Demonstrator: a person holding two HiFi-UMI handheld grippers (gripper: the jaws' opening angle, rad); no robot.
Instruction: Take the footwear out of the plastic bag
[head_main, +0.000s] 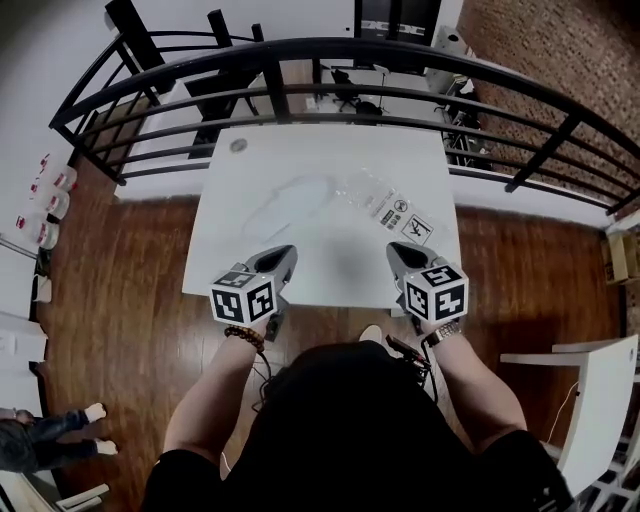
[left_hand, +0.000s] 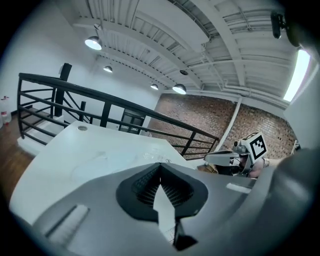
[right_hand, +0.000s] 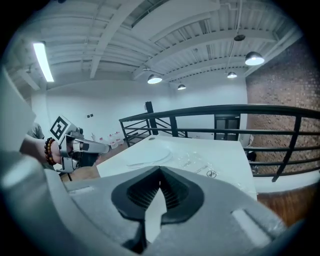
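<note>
Hovering: the left gripper (head_main: 283, 258) and right gripper (head_main: 400, 256) hang over the near edge of the white table (head_main: 340, 275), at the lower middle of the head view. Neither touches the task's things.
Left jaws: pressed tip to tip, with nothing between them in the left gripper view.
Right jaws: likewise closed on themselves and empty in the right gripper view.
Footwear: a pale, flat, slipper-like piece (head_main: 290, 205) lies on the table at centre-left of the head view, straight ahead of the left gripper and well apart from it.
Long axis: it runs from lower left to upper right of the head view, so its far end points toward the bag.
Plastic bag: a clear, crumpled film with printed warning marks (head_main: 385, 205) lies just right of the footwear and ahead of the right gripper. I cannot tell whether its mouth still covers the footwear's right end.
Nearer gripper: the left one for the footwear, the right one for the bag.
Stage, as a judgement: the footwear looks largely or wholly clear of the bag, and no grip is in hand.
Coming move, as a judgement: any pick needs the jaws opened first, then a reach forward up the frame. The left gripper would cross the footwear's narrow width.
Risk: the flat sole hugs the tabletop and may slide rather than lift.
</note>
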